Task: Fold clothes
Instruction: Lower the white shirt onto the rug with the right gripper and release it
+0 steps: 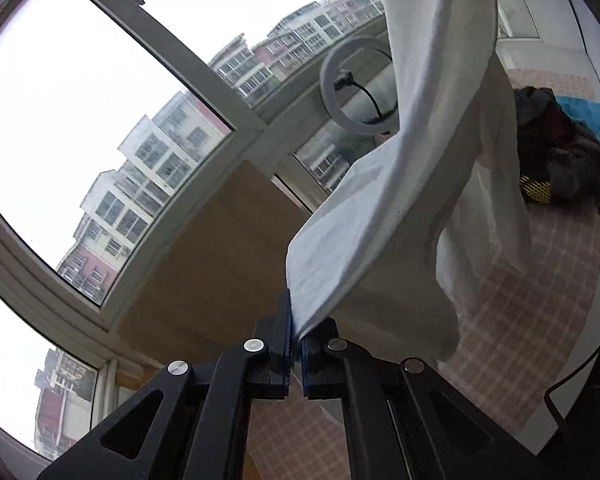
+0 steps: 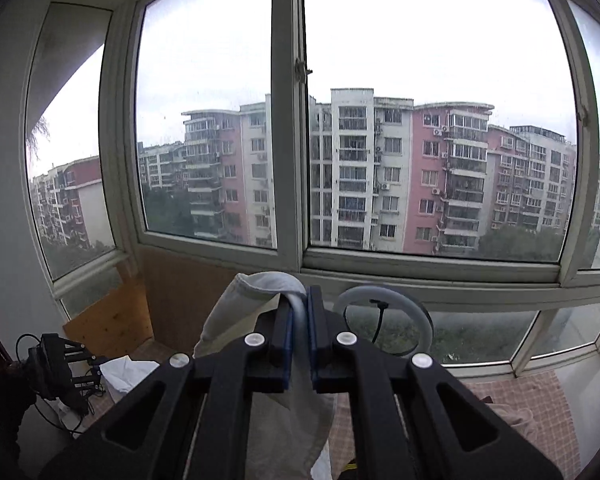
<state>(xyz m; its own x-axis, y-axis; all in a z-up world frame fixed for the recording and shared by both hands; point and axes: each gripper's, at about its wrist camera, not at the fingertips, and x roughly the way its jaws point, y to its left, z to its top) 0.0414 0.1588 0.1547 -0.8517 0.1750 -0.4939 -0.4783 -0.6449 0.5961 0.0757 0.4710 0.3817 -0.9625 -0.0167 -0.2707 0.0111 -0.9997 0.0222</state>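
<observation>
Left wrist view: white garment [image 1: 384,216] pinched in the left hand-held gripper [image 1: 296,340], lifted before a window.

Its blue pads are nearly together on a fold of the white cloth, which rises up and to the right of the jaws and hangs over a checked pink surface [image 1: 532,320]. Beyond and to the right of the jaws lies a dark clothes pile [image 1: 564,152] with a blue piece; ahead stands a ring light [image 1: 332,92]. Right wrist view shows the right hand-held gripper [image 2: 300,320], jaws narrow, clamping another bunched edge of white fabric that drapes below it.
</observation>
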